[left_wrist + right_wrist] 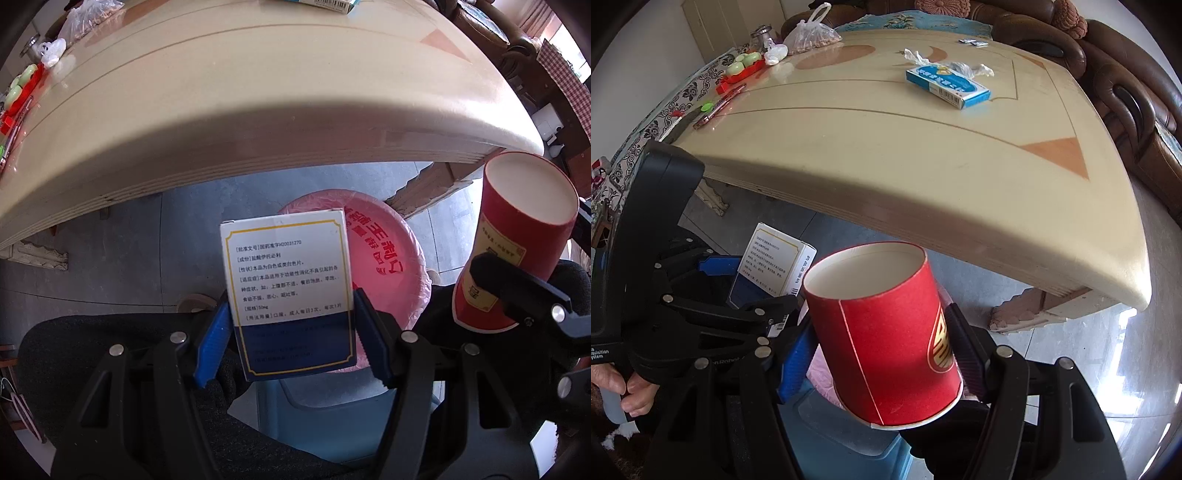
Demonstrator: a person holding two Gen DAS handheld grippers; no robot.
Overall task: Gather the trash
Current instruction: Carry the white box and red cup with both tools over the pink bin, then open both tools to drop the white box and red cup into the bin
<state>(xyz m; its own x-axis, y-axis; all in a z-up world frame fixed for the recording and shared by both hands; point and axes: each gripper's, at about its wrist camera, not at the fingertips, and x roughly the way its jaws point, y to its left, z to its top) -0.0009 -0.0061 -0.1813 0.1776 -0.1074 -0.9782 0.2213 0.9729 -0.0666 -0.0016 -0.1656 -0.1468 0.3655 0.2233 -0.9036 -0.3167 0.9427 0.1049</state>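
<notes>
Left wrist view: the left gripper [291, 332] clamped a white medicine box [288, 280] above a pink-lined bin [388, 258] under the table [258, 92]; released off-centre, the box might miss.

Right wrist view: the right gripper [882, 354] squeezed a red paper cup [886, 332], whose thin wall could crumple or catch the rim.

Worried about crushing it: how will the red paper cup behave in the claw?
The red paper cup looks thin-walled and empty, so probably light and easily dented. The right claw grips its sides; the tapered, smooth wall might slip.
</notes>
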